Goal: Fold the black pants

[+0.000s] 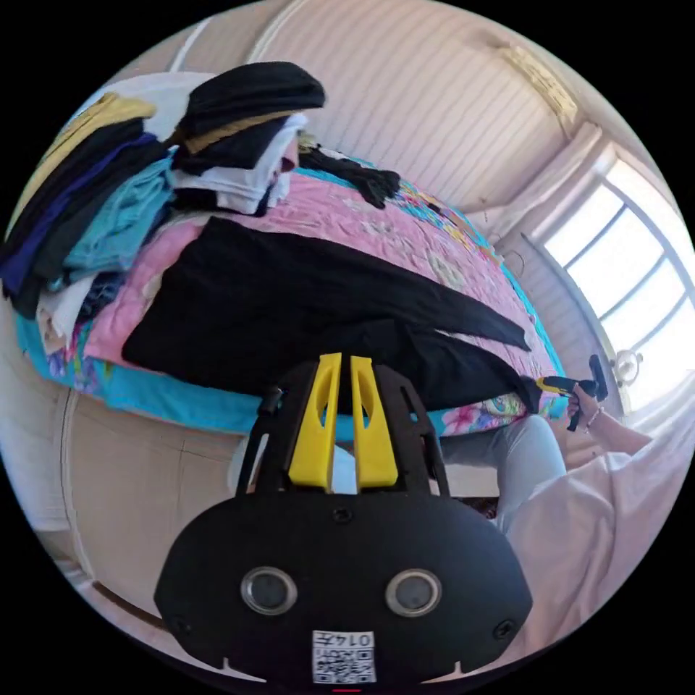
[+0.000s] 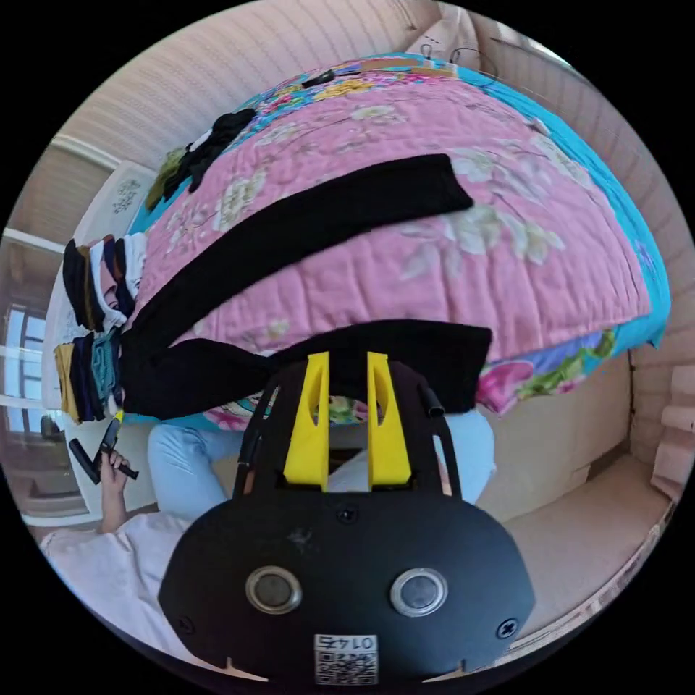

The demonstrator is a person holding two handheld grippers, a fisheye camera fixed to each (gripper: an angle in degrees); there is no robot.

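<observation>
Left gripper view looked along the bed (image 1: 217, 413) from the waist end of the black pants (image 1: 289, 311), which lay spread flat on the pink flowered quilt (image 1: 376, 232) with the two legs running away toward the window (image 1: 622, 253). The left tongs (image 1: 344, 427) hung just off the near edge of the bed, their yellow jaws nearly together with only a thin slit between them and nothing caught in it. Stacks of folded clothes (image 1: 108, 210) stood on the quilt beside the pants' waist, and a dark bundle (image 1: 362, 177) lay farther back. At the far hem the right tongs (image 1: 554, 384) showed in a hand (image 1: 583, 405), their tip right at the cuff of the nearer leg; whether they pinched the cloth I could not tell from there. Right gripper view looked from the opposite end: the pants (image 2: 289, 224) made a V across the quilt (image 2: 470, 289), one leg stretched over the middle, the other lying along the bed's edge with its cuff draped over the side. The right tongs (image 2: 346, 413) stood in front of that cuff, jaws parted with a clear gap, holding nothing. Far off by the waist, the left tongs (image 2: 108, 438) showed in the person's hand (image 2: 114, 463), next to the folded stacks (image 2: 94, 318).
</observation>
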